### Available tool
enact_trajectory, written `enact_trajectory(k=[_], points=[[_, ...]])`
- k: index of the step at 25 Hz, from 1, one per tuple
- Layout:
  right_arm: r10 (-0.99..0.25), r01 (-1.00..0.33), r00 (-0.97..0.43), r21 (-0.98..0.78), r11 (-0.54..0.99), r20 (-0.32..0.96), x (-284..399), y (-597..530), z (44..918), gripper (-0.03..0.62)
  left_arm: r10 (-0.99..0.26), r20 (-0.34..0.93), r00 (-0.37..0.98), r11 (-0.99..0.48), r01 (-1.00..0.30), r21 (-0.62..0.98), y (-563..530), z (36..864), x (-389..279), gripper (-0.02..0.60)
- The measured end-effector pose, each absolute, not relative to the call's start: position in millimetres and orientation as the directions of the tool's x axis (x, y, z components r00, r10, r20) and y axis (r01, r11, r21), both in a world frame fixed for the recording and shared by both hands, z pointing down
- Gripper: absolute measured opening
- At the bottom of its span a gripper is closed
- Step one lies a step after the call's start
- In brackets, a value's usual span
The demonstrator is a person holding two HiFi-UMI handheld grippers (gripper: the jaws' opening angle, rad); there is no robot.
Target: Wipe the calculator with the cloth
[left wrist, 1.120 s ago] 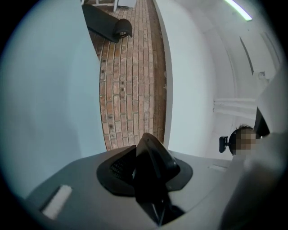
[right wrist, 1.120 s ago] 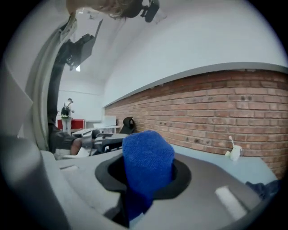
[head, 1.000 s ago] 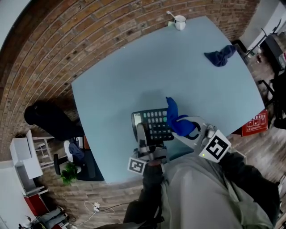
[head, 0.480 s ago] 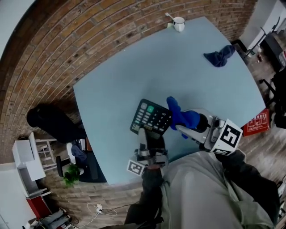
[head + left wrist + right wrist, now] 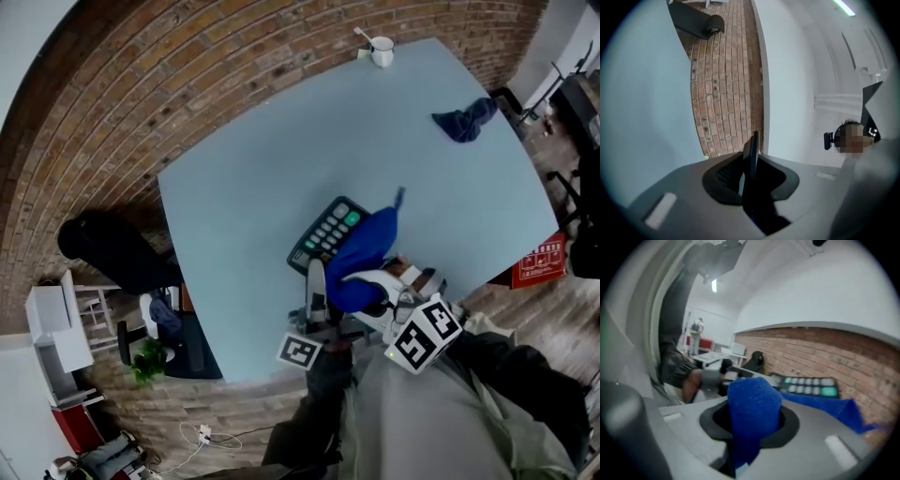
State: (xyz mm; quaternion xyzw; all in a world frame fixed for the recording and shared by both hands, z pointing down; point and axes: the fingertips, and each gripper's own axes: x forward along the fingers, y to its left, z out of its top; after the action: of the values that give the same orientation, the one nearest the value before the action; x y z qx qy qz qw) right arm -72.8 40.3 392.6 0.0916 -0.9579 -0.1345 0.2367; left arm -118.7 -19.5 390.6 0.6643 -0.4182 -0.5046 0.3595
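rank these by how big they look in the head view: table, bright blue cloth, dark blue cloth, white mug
1. table
2. bright blue cloth, though it is nearest the camera
3. dark blue cloth
4. white mug
True sizes of the two cloths stay unsure.

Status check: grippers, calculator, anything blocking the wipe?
Left gripper shut on calculator edge. Right gripper shut on blue cloth, draped over calculator face, green keys uncovered. Dark cloth and mug far across table, not in the way.

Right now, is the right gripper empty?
No, the right gripper has its jaws shut on the blue cloth.
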Motion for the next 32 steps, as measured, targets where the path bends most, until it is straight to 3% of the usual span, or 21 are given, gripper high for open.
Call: enact_trajectory(k=[3, 9, 12, 14, 17, 20, 22, 24, 27, 29, 32], points=[[-0.216, -0.148, -0.903, 0.201, 0.968, 0.371, -75.8, 41.7, 382.7, 0.100, -0.905, -0.393, 0.160, -0.419, -0.187, 0.889, -18.7, 383.2, -119.7, 0.060], [-0.530, -0.475, -0.831, 0.282, 0.834, 0.170, -28.9, -35.9, 337.5, 0.100, -0.917, -0.327, 0.226, -0.383, -0.282, 0.879, -14.2, 393.9, -110.1, 0.057], [-0.605, -0.566, -0.764, 0.219, 0.795, 0.224, -15.8, -58.9, 343.2, 0.100, -0.927, -0.254, 0.277, -0.352, -0.402, 0.845, -13.1, 403.4, -102.0, 0.057], [-0.563, -0.524, -0.773, 0.207, 0.826, 0.291, -29.0, -52.8, 350.7, 0.100, -0.932, -0.221, 0.288, -0.338, -0.461, 0.821, -13.3, 405.3, -100.4, 0.057], [-0.386, -0.343, -0.850, 0.181, 0.922, 0.359, -67.5, -17.5, 357.8, 0.100, -0.921, -0.187, 0.341, -0.355, -0.542, 0.761, -13.2, 403.6, -90.0, 0.055], [-0.249, -0.225, -0.910, 0.108, 0.968, 0.331, -88.4, 5.9, 350.8, 0.100, -0.899, -0.157, 0.409, -0.396, -0.606, 0.690, -9.6, 401.1, -73.7, 0.054], [-0.271, -0.254, -0.919, 0.095, 0.963, 0.288, -84.7, -5.6, 345.3, 0.100, -0.896, -0.147, 0.420, -0.404, -0.631, 0.662, -7.4, 400.1, -72.1, 0.054], [-0.368, -0.355, -0.892, 0.097, 0.930, 0.264, -67.3, -30.6, 344.4, 0.100, -0.897, -0.124, 0.424, -0.407, -0.684, 0.605, -6.0, 399.5, -73.7, 0.054], [-0.459, -0.475, -0.835, 0.023, 0.880, 0.304, -39.1, -60.5, 351.8, 0.100, -0.896, -0.094, 0.435, -0.427, -0.783, 0.451, -4.1, 395.9, -72.6, 0.054], [-0.394, -0.435, -0.867, -0.076, 0.897, 0.307, -39.7, -55.2, 352.4, 0.100, -0.890, -0.083, 0.449, -0.447, -0.823, 0.351, -3.9, 393.7, -66.8, 0.054], [-0.202, -0.250, -0.955, -0.225, 0.942, 0.216, -60.0, -17.6, 335.5, 0.100, -0.872, -0.072, 0.483, -0.485, -0.839, 0.246, -2.8, 391.3, -54.5, 0.054]])
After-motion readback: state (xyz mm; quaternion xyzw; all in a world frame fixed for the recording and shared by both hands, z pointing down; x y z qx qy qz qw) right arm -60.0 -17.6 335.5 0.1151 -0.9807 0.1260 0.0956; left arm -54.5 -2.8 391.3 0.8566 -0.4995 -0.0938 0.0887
